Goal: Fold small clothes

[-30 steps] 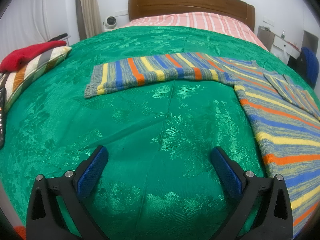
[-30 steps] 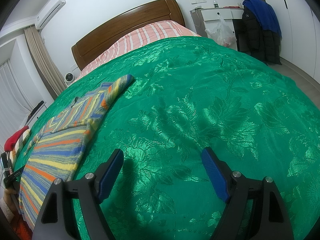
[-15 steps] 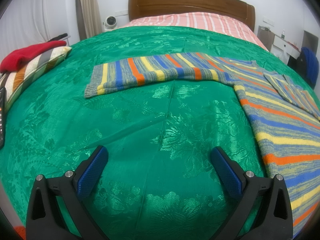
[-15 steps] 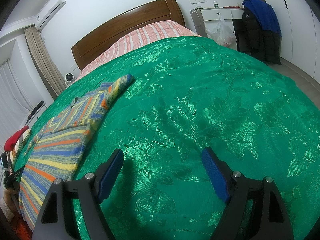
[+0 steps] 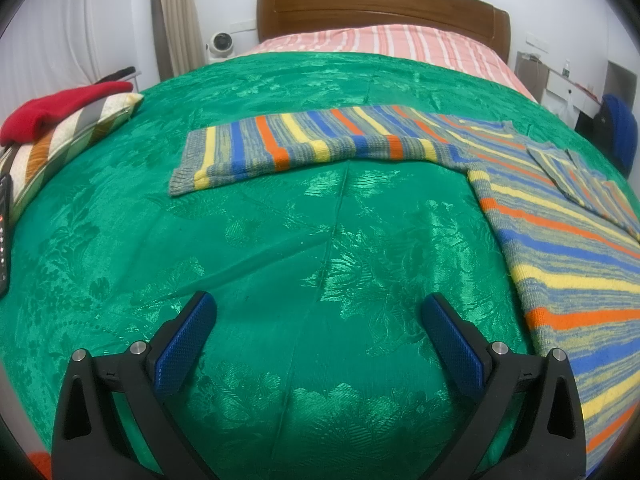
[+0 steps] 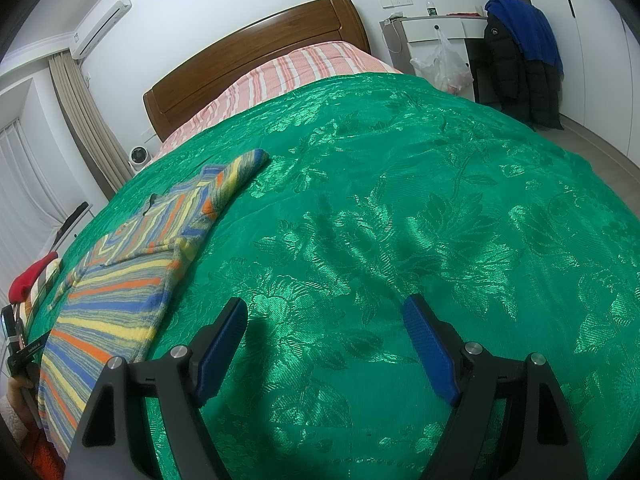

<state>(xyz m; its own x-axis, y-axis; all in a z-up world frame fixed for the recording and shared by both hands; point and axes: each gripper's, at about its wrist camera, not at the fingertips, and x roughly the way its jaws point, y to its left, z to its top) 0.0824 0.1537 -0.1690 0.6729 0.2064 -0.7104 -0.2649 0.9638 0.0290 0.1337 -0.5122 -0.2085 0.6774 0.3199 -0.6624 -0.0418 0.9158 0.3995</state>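
A striped knit sweater (image 5: 560,248) in blue, orange, yellow and grey lies flat on the green bedspread (image 5: 280,240). One sleeve (image 5: 304,148) stretches out to the left; the other sleeve (image 5: 580,176) is folded over the body. My left gripper (image 5: 318,312) is open and empty above the spread, left of the sweater body. In the right wrist view the sweater (image 6: 120,296) lies at the left. My right gripper (image 6: 324,316) is open and empty over bare spread, to the right of the sweater.
A striped pillow (image 5: 68,136) with a red garment (image 5: 52,108) on it sits at the bed's left edge, beside a remote (image 5: 4,232). The wooden headboard (image 5: 380,8) and pink striped sheet (image 5: 380,44) are at the far end. A desk and hanging jackets (image 6: 520,60) stand right of the bed.
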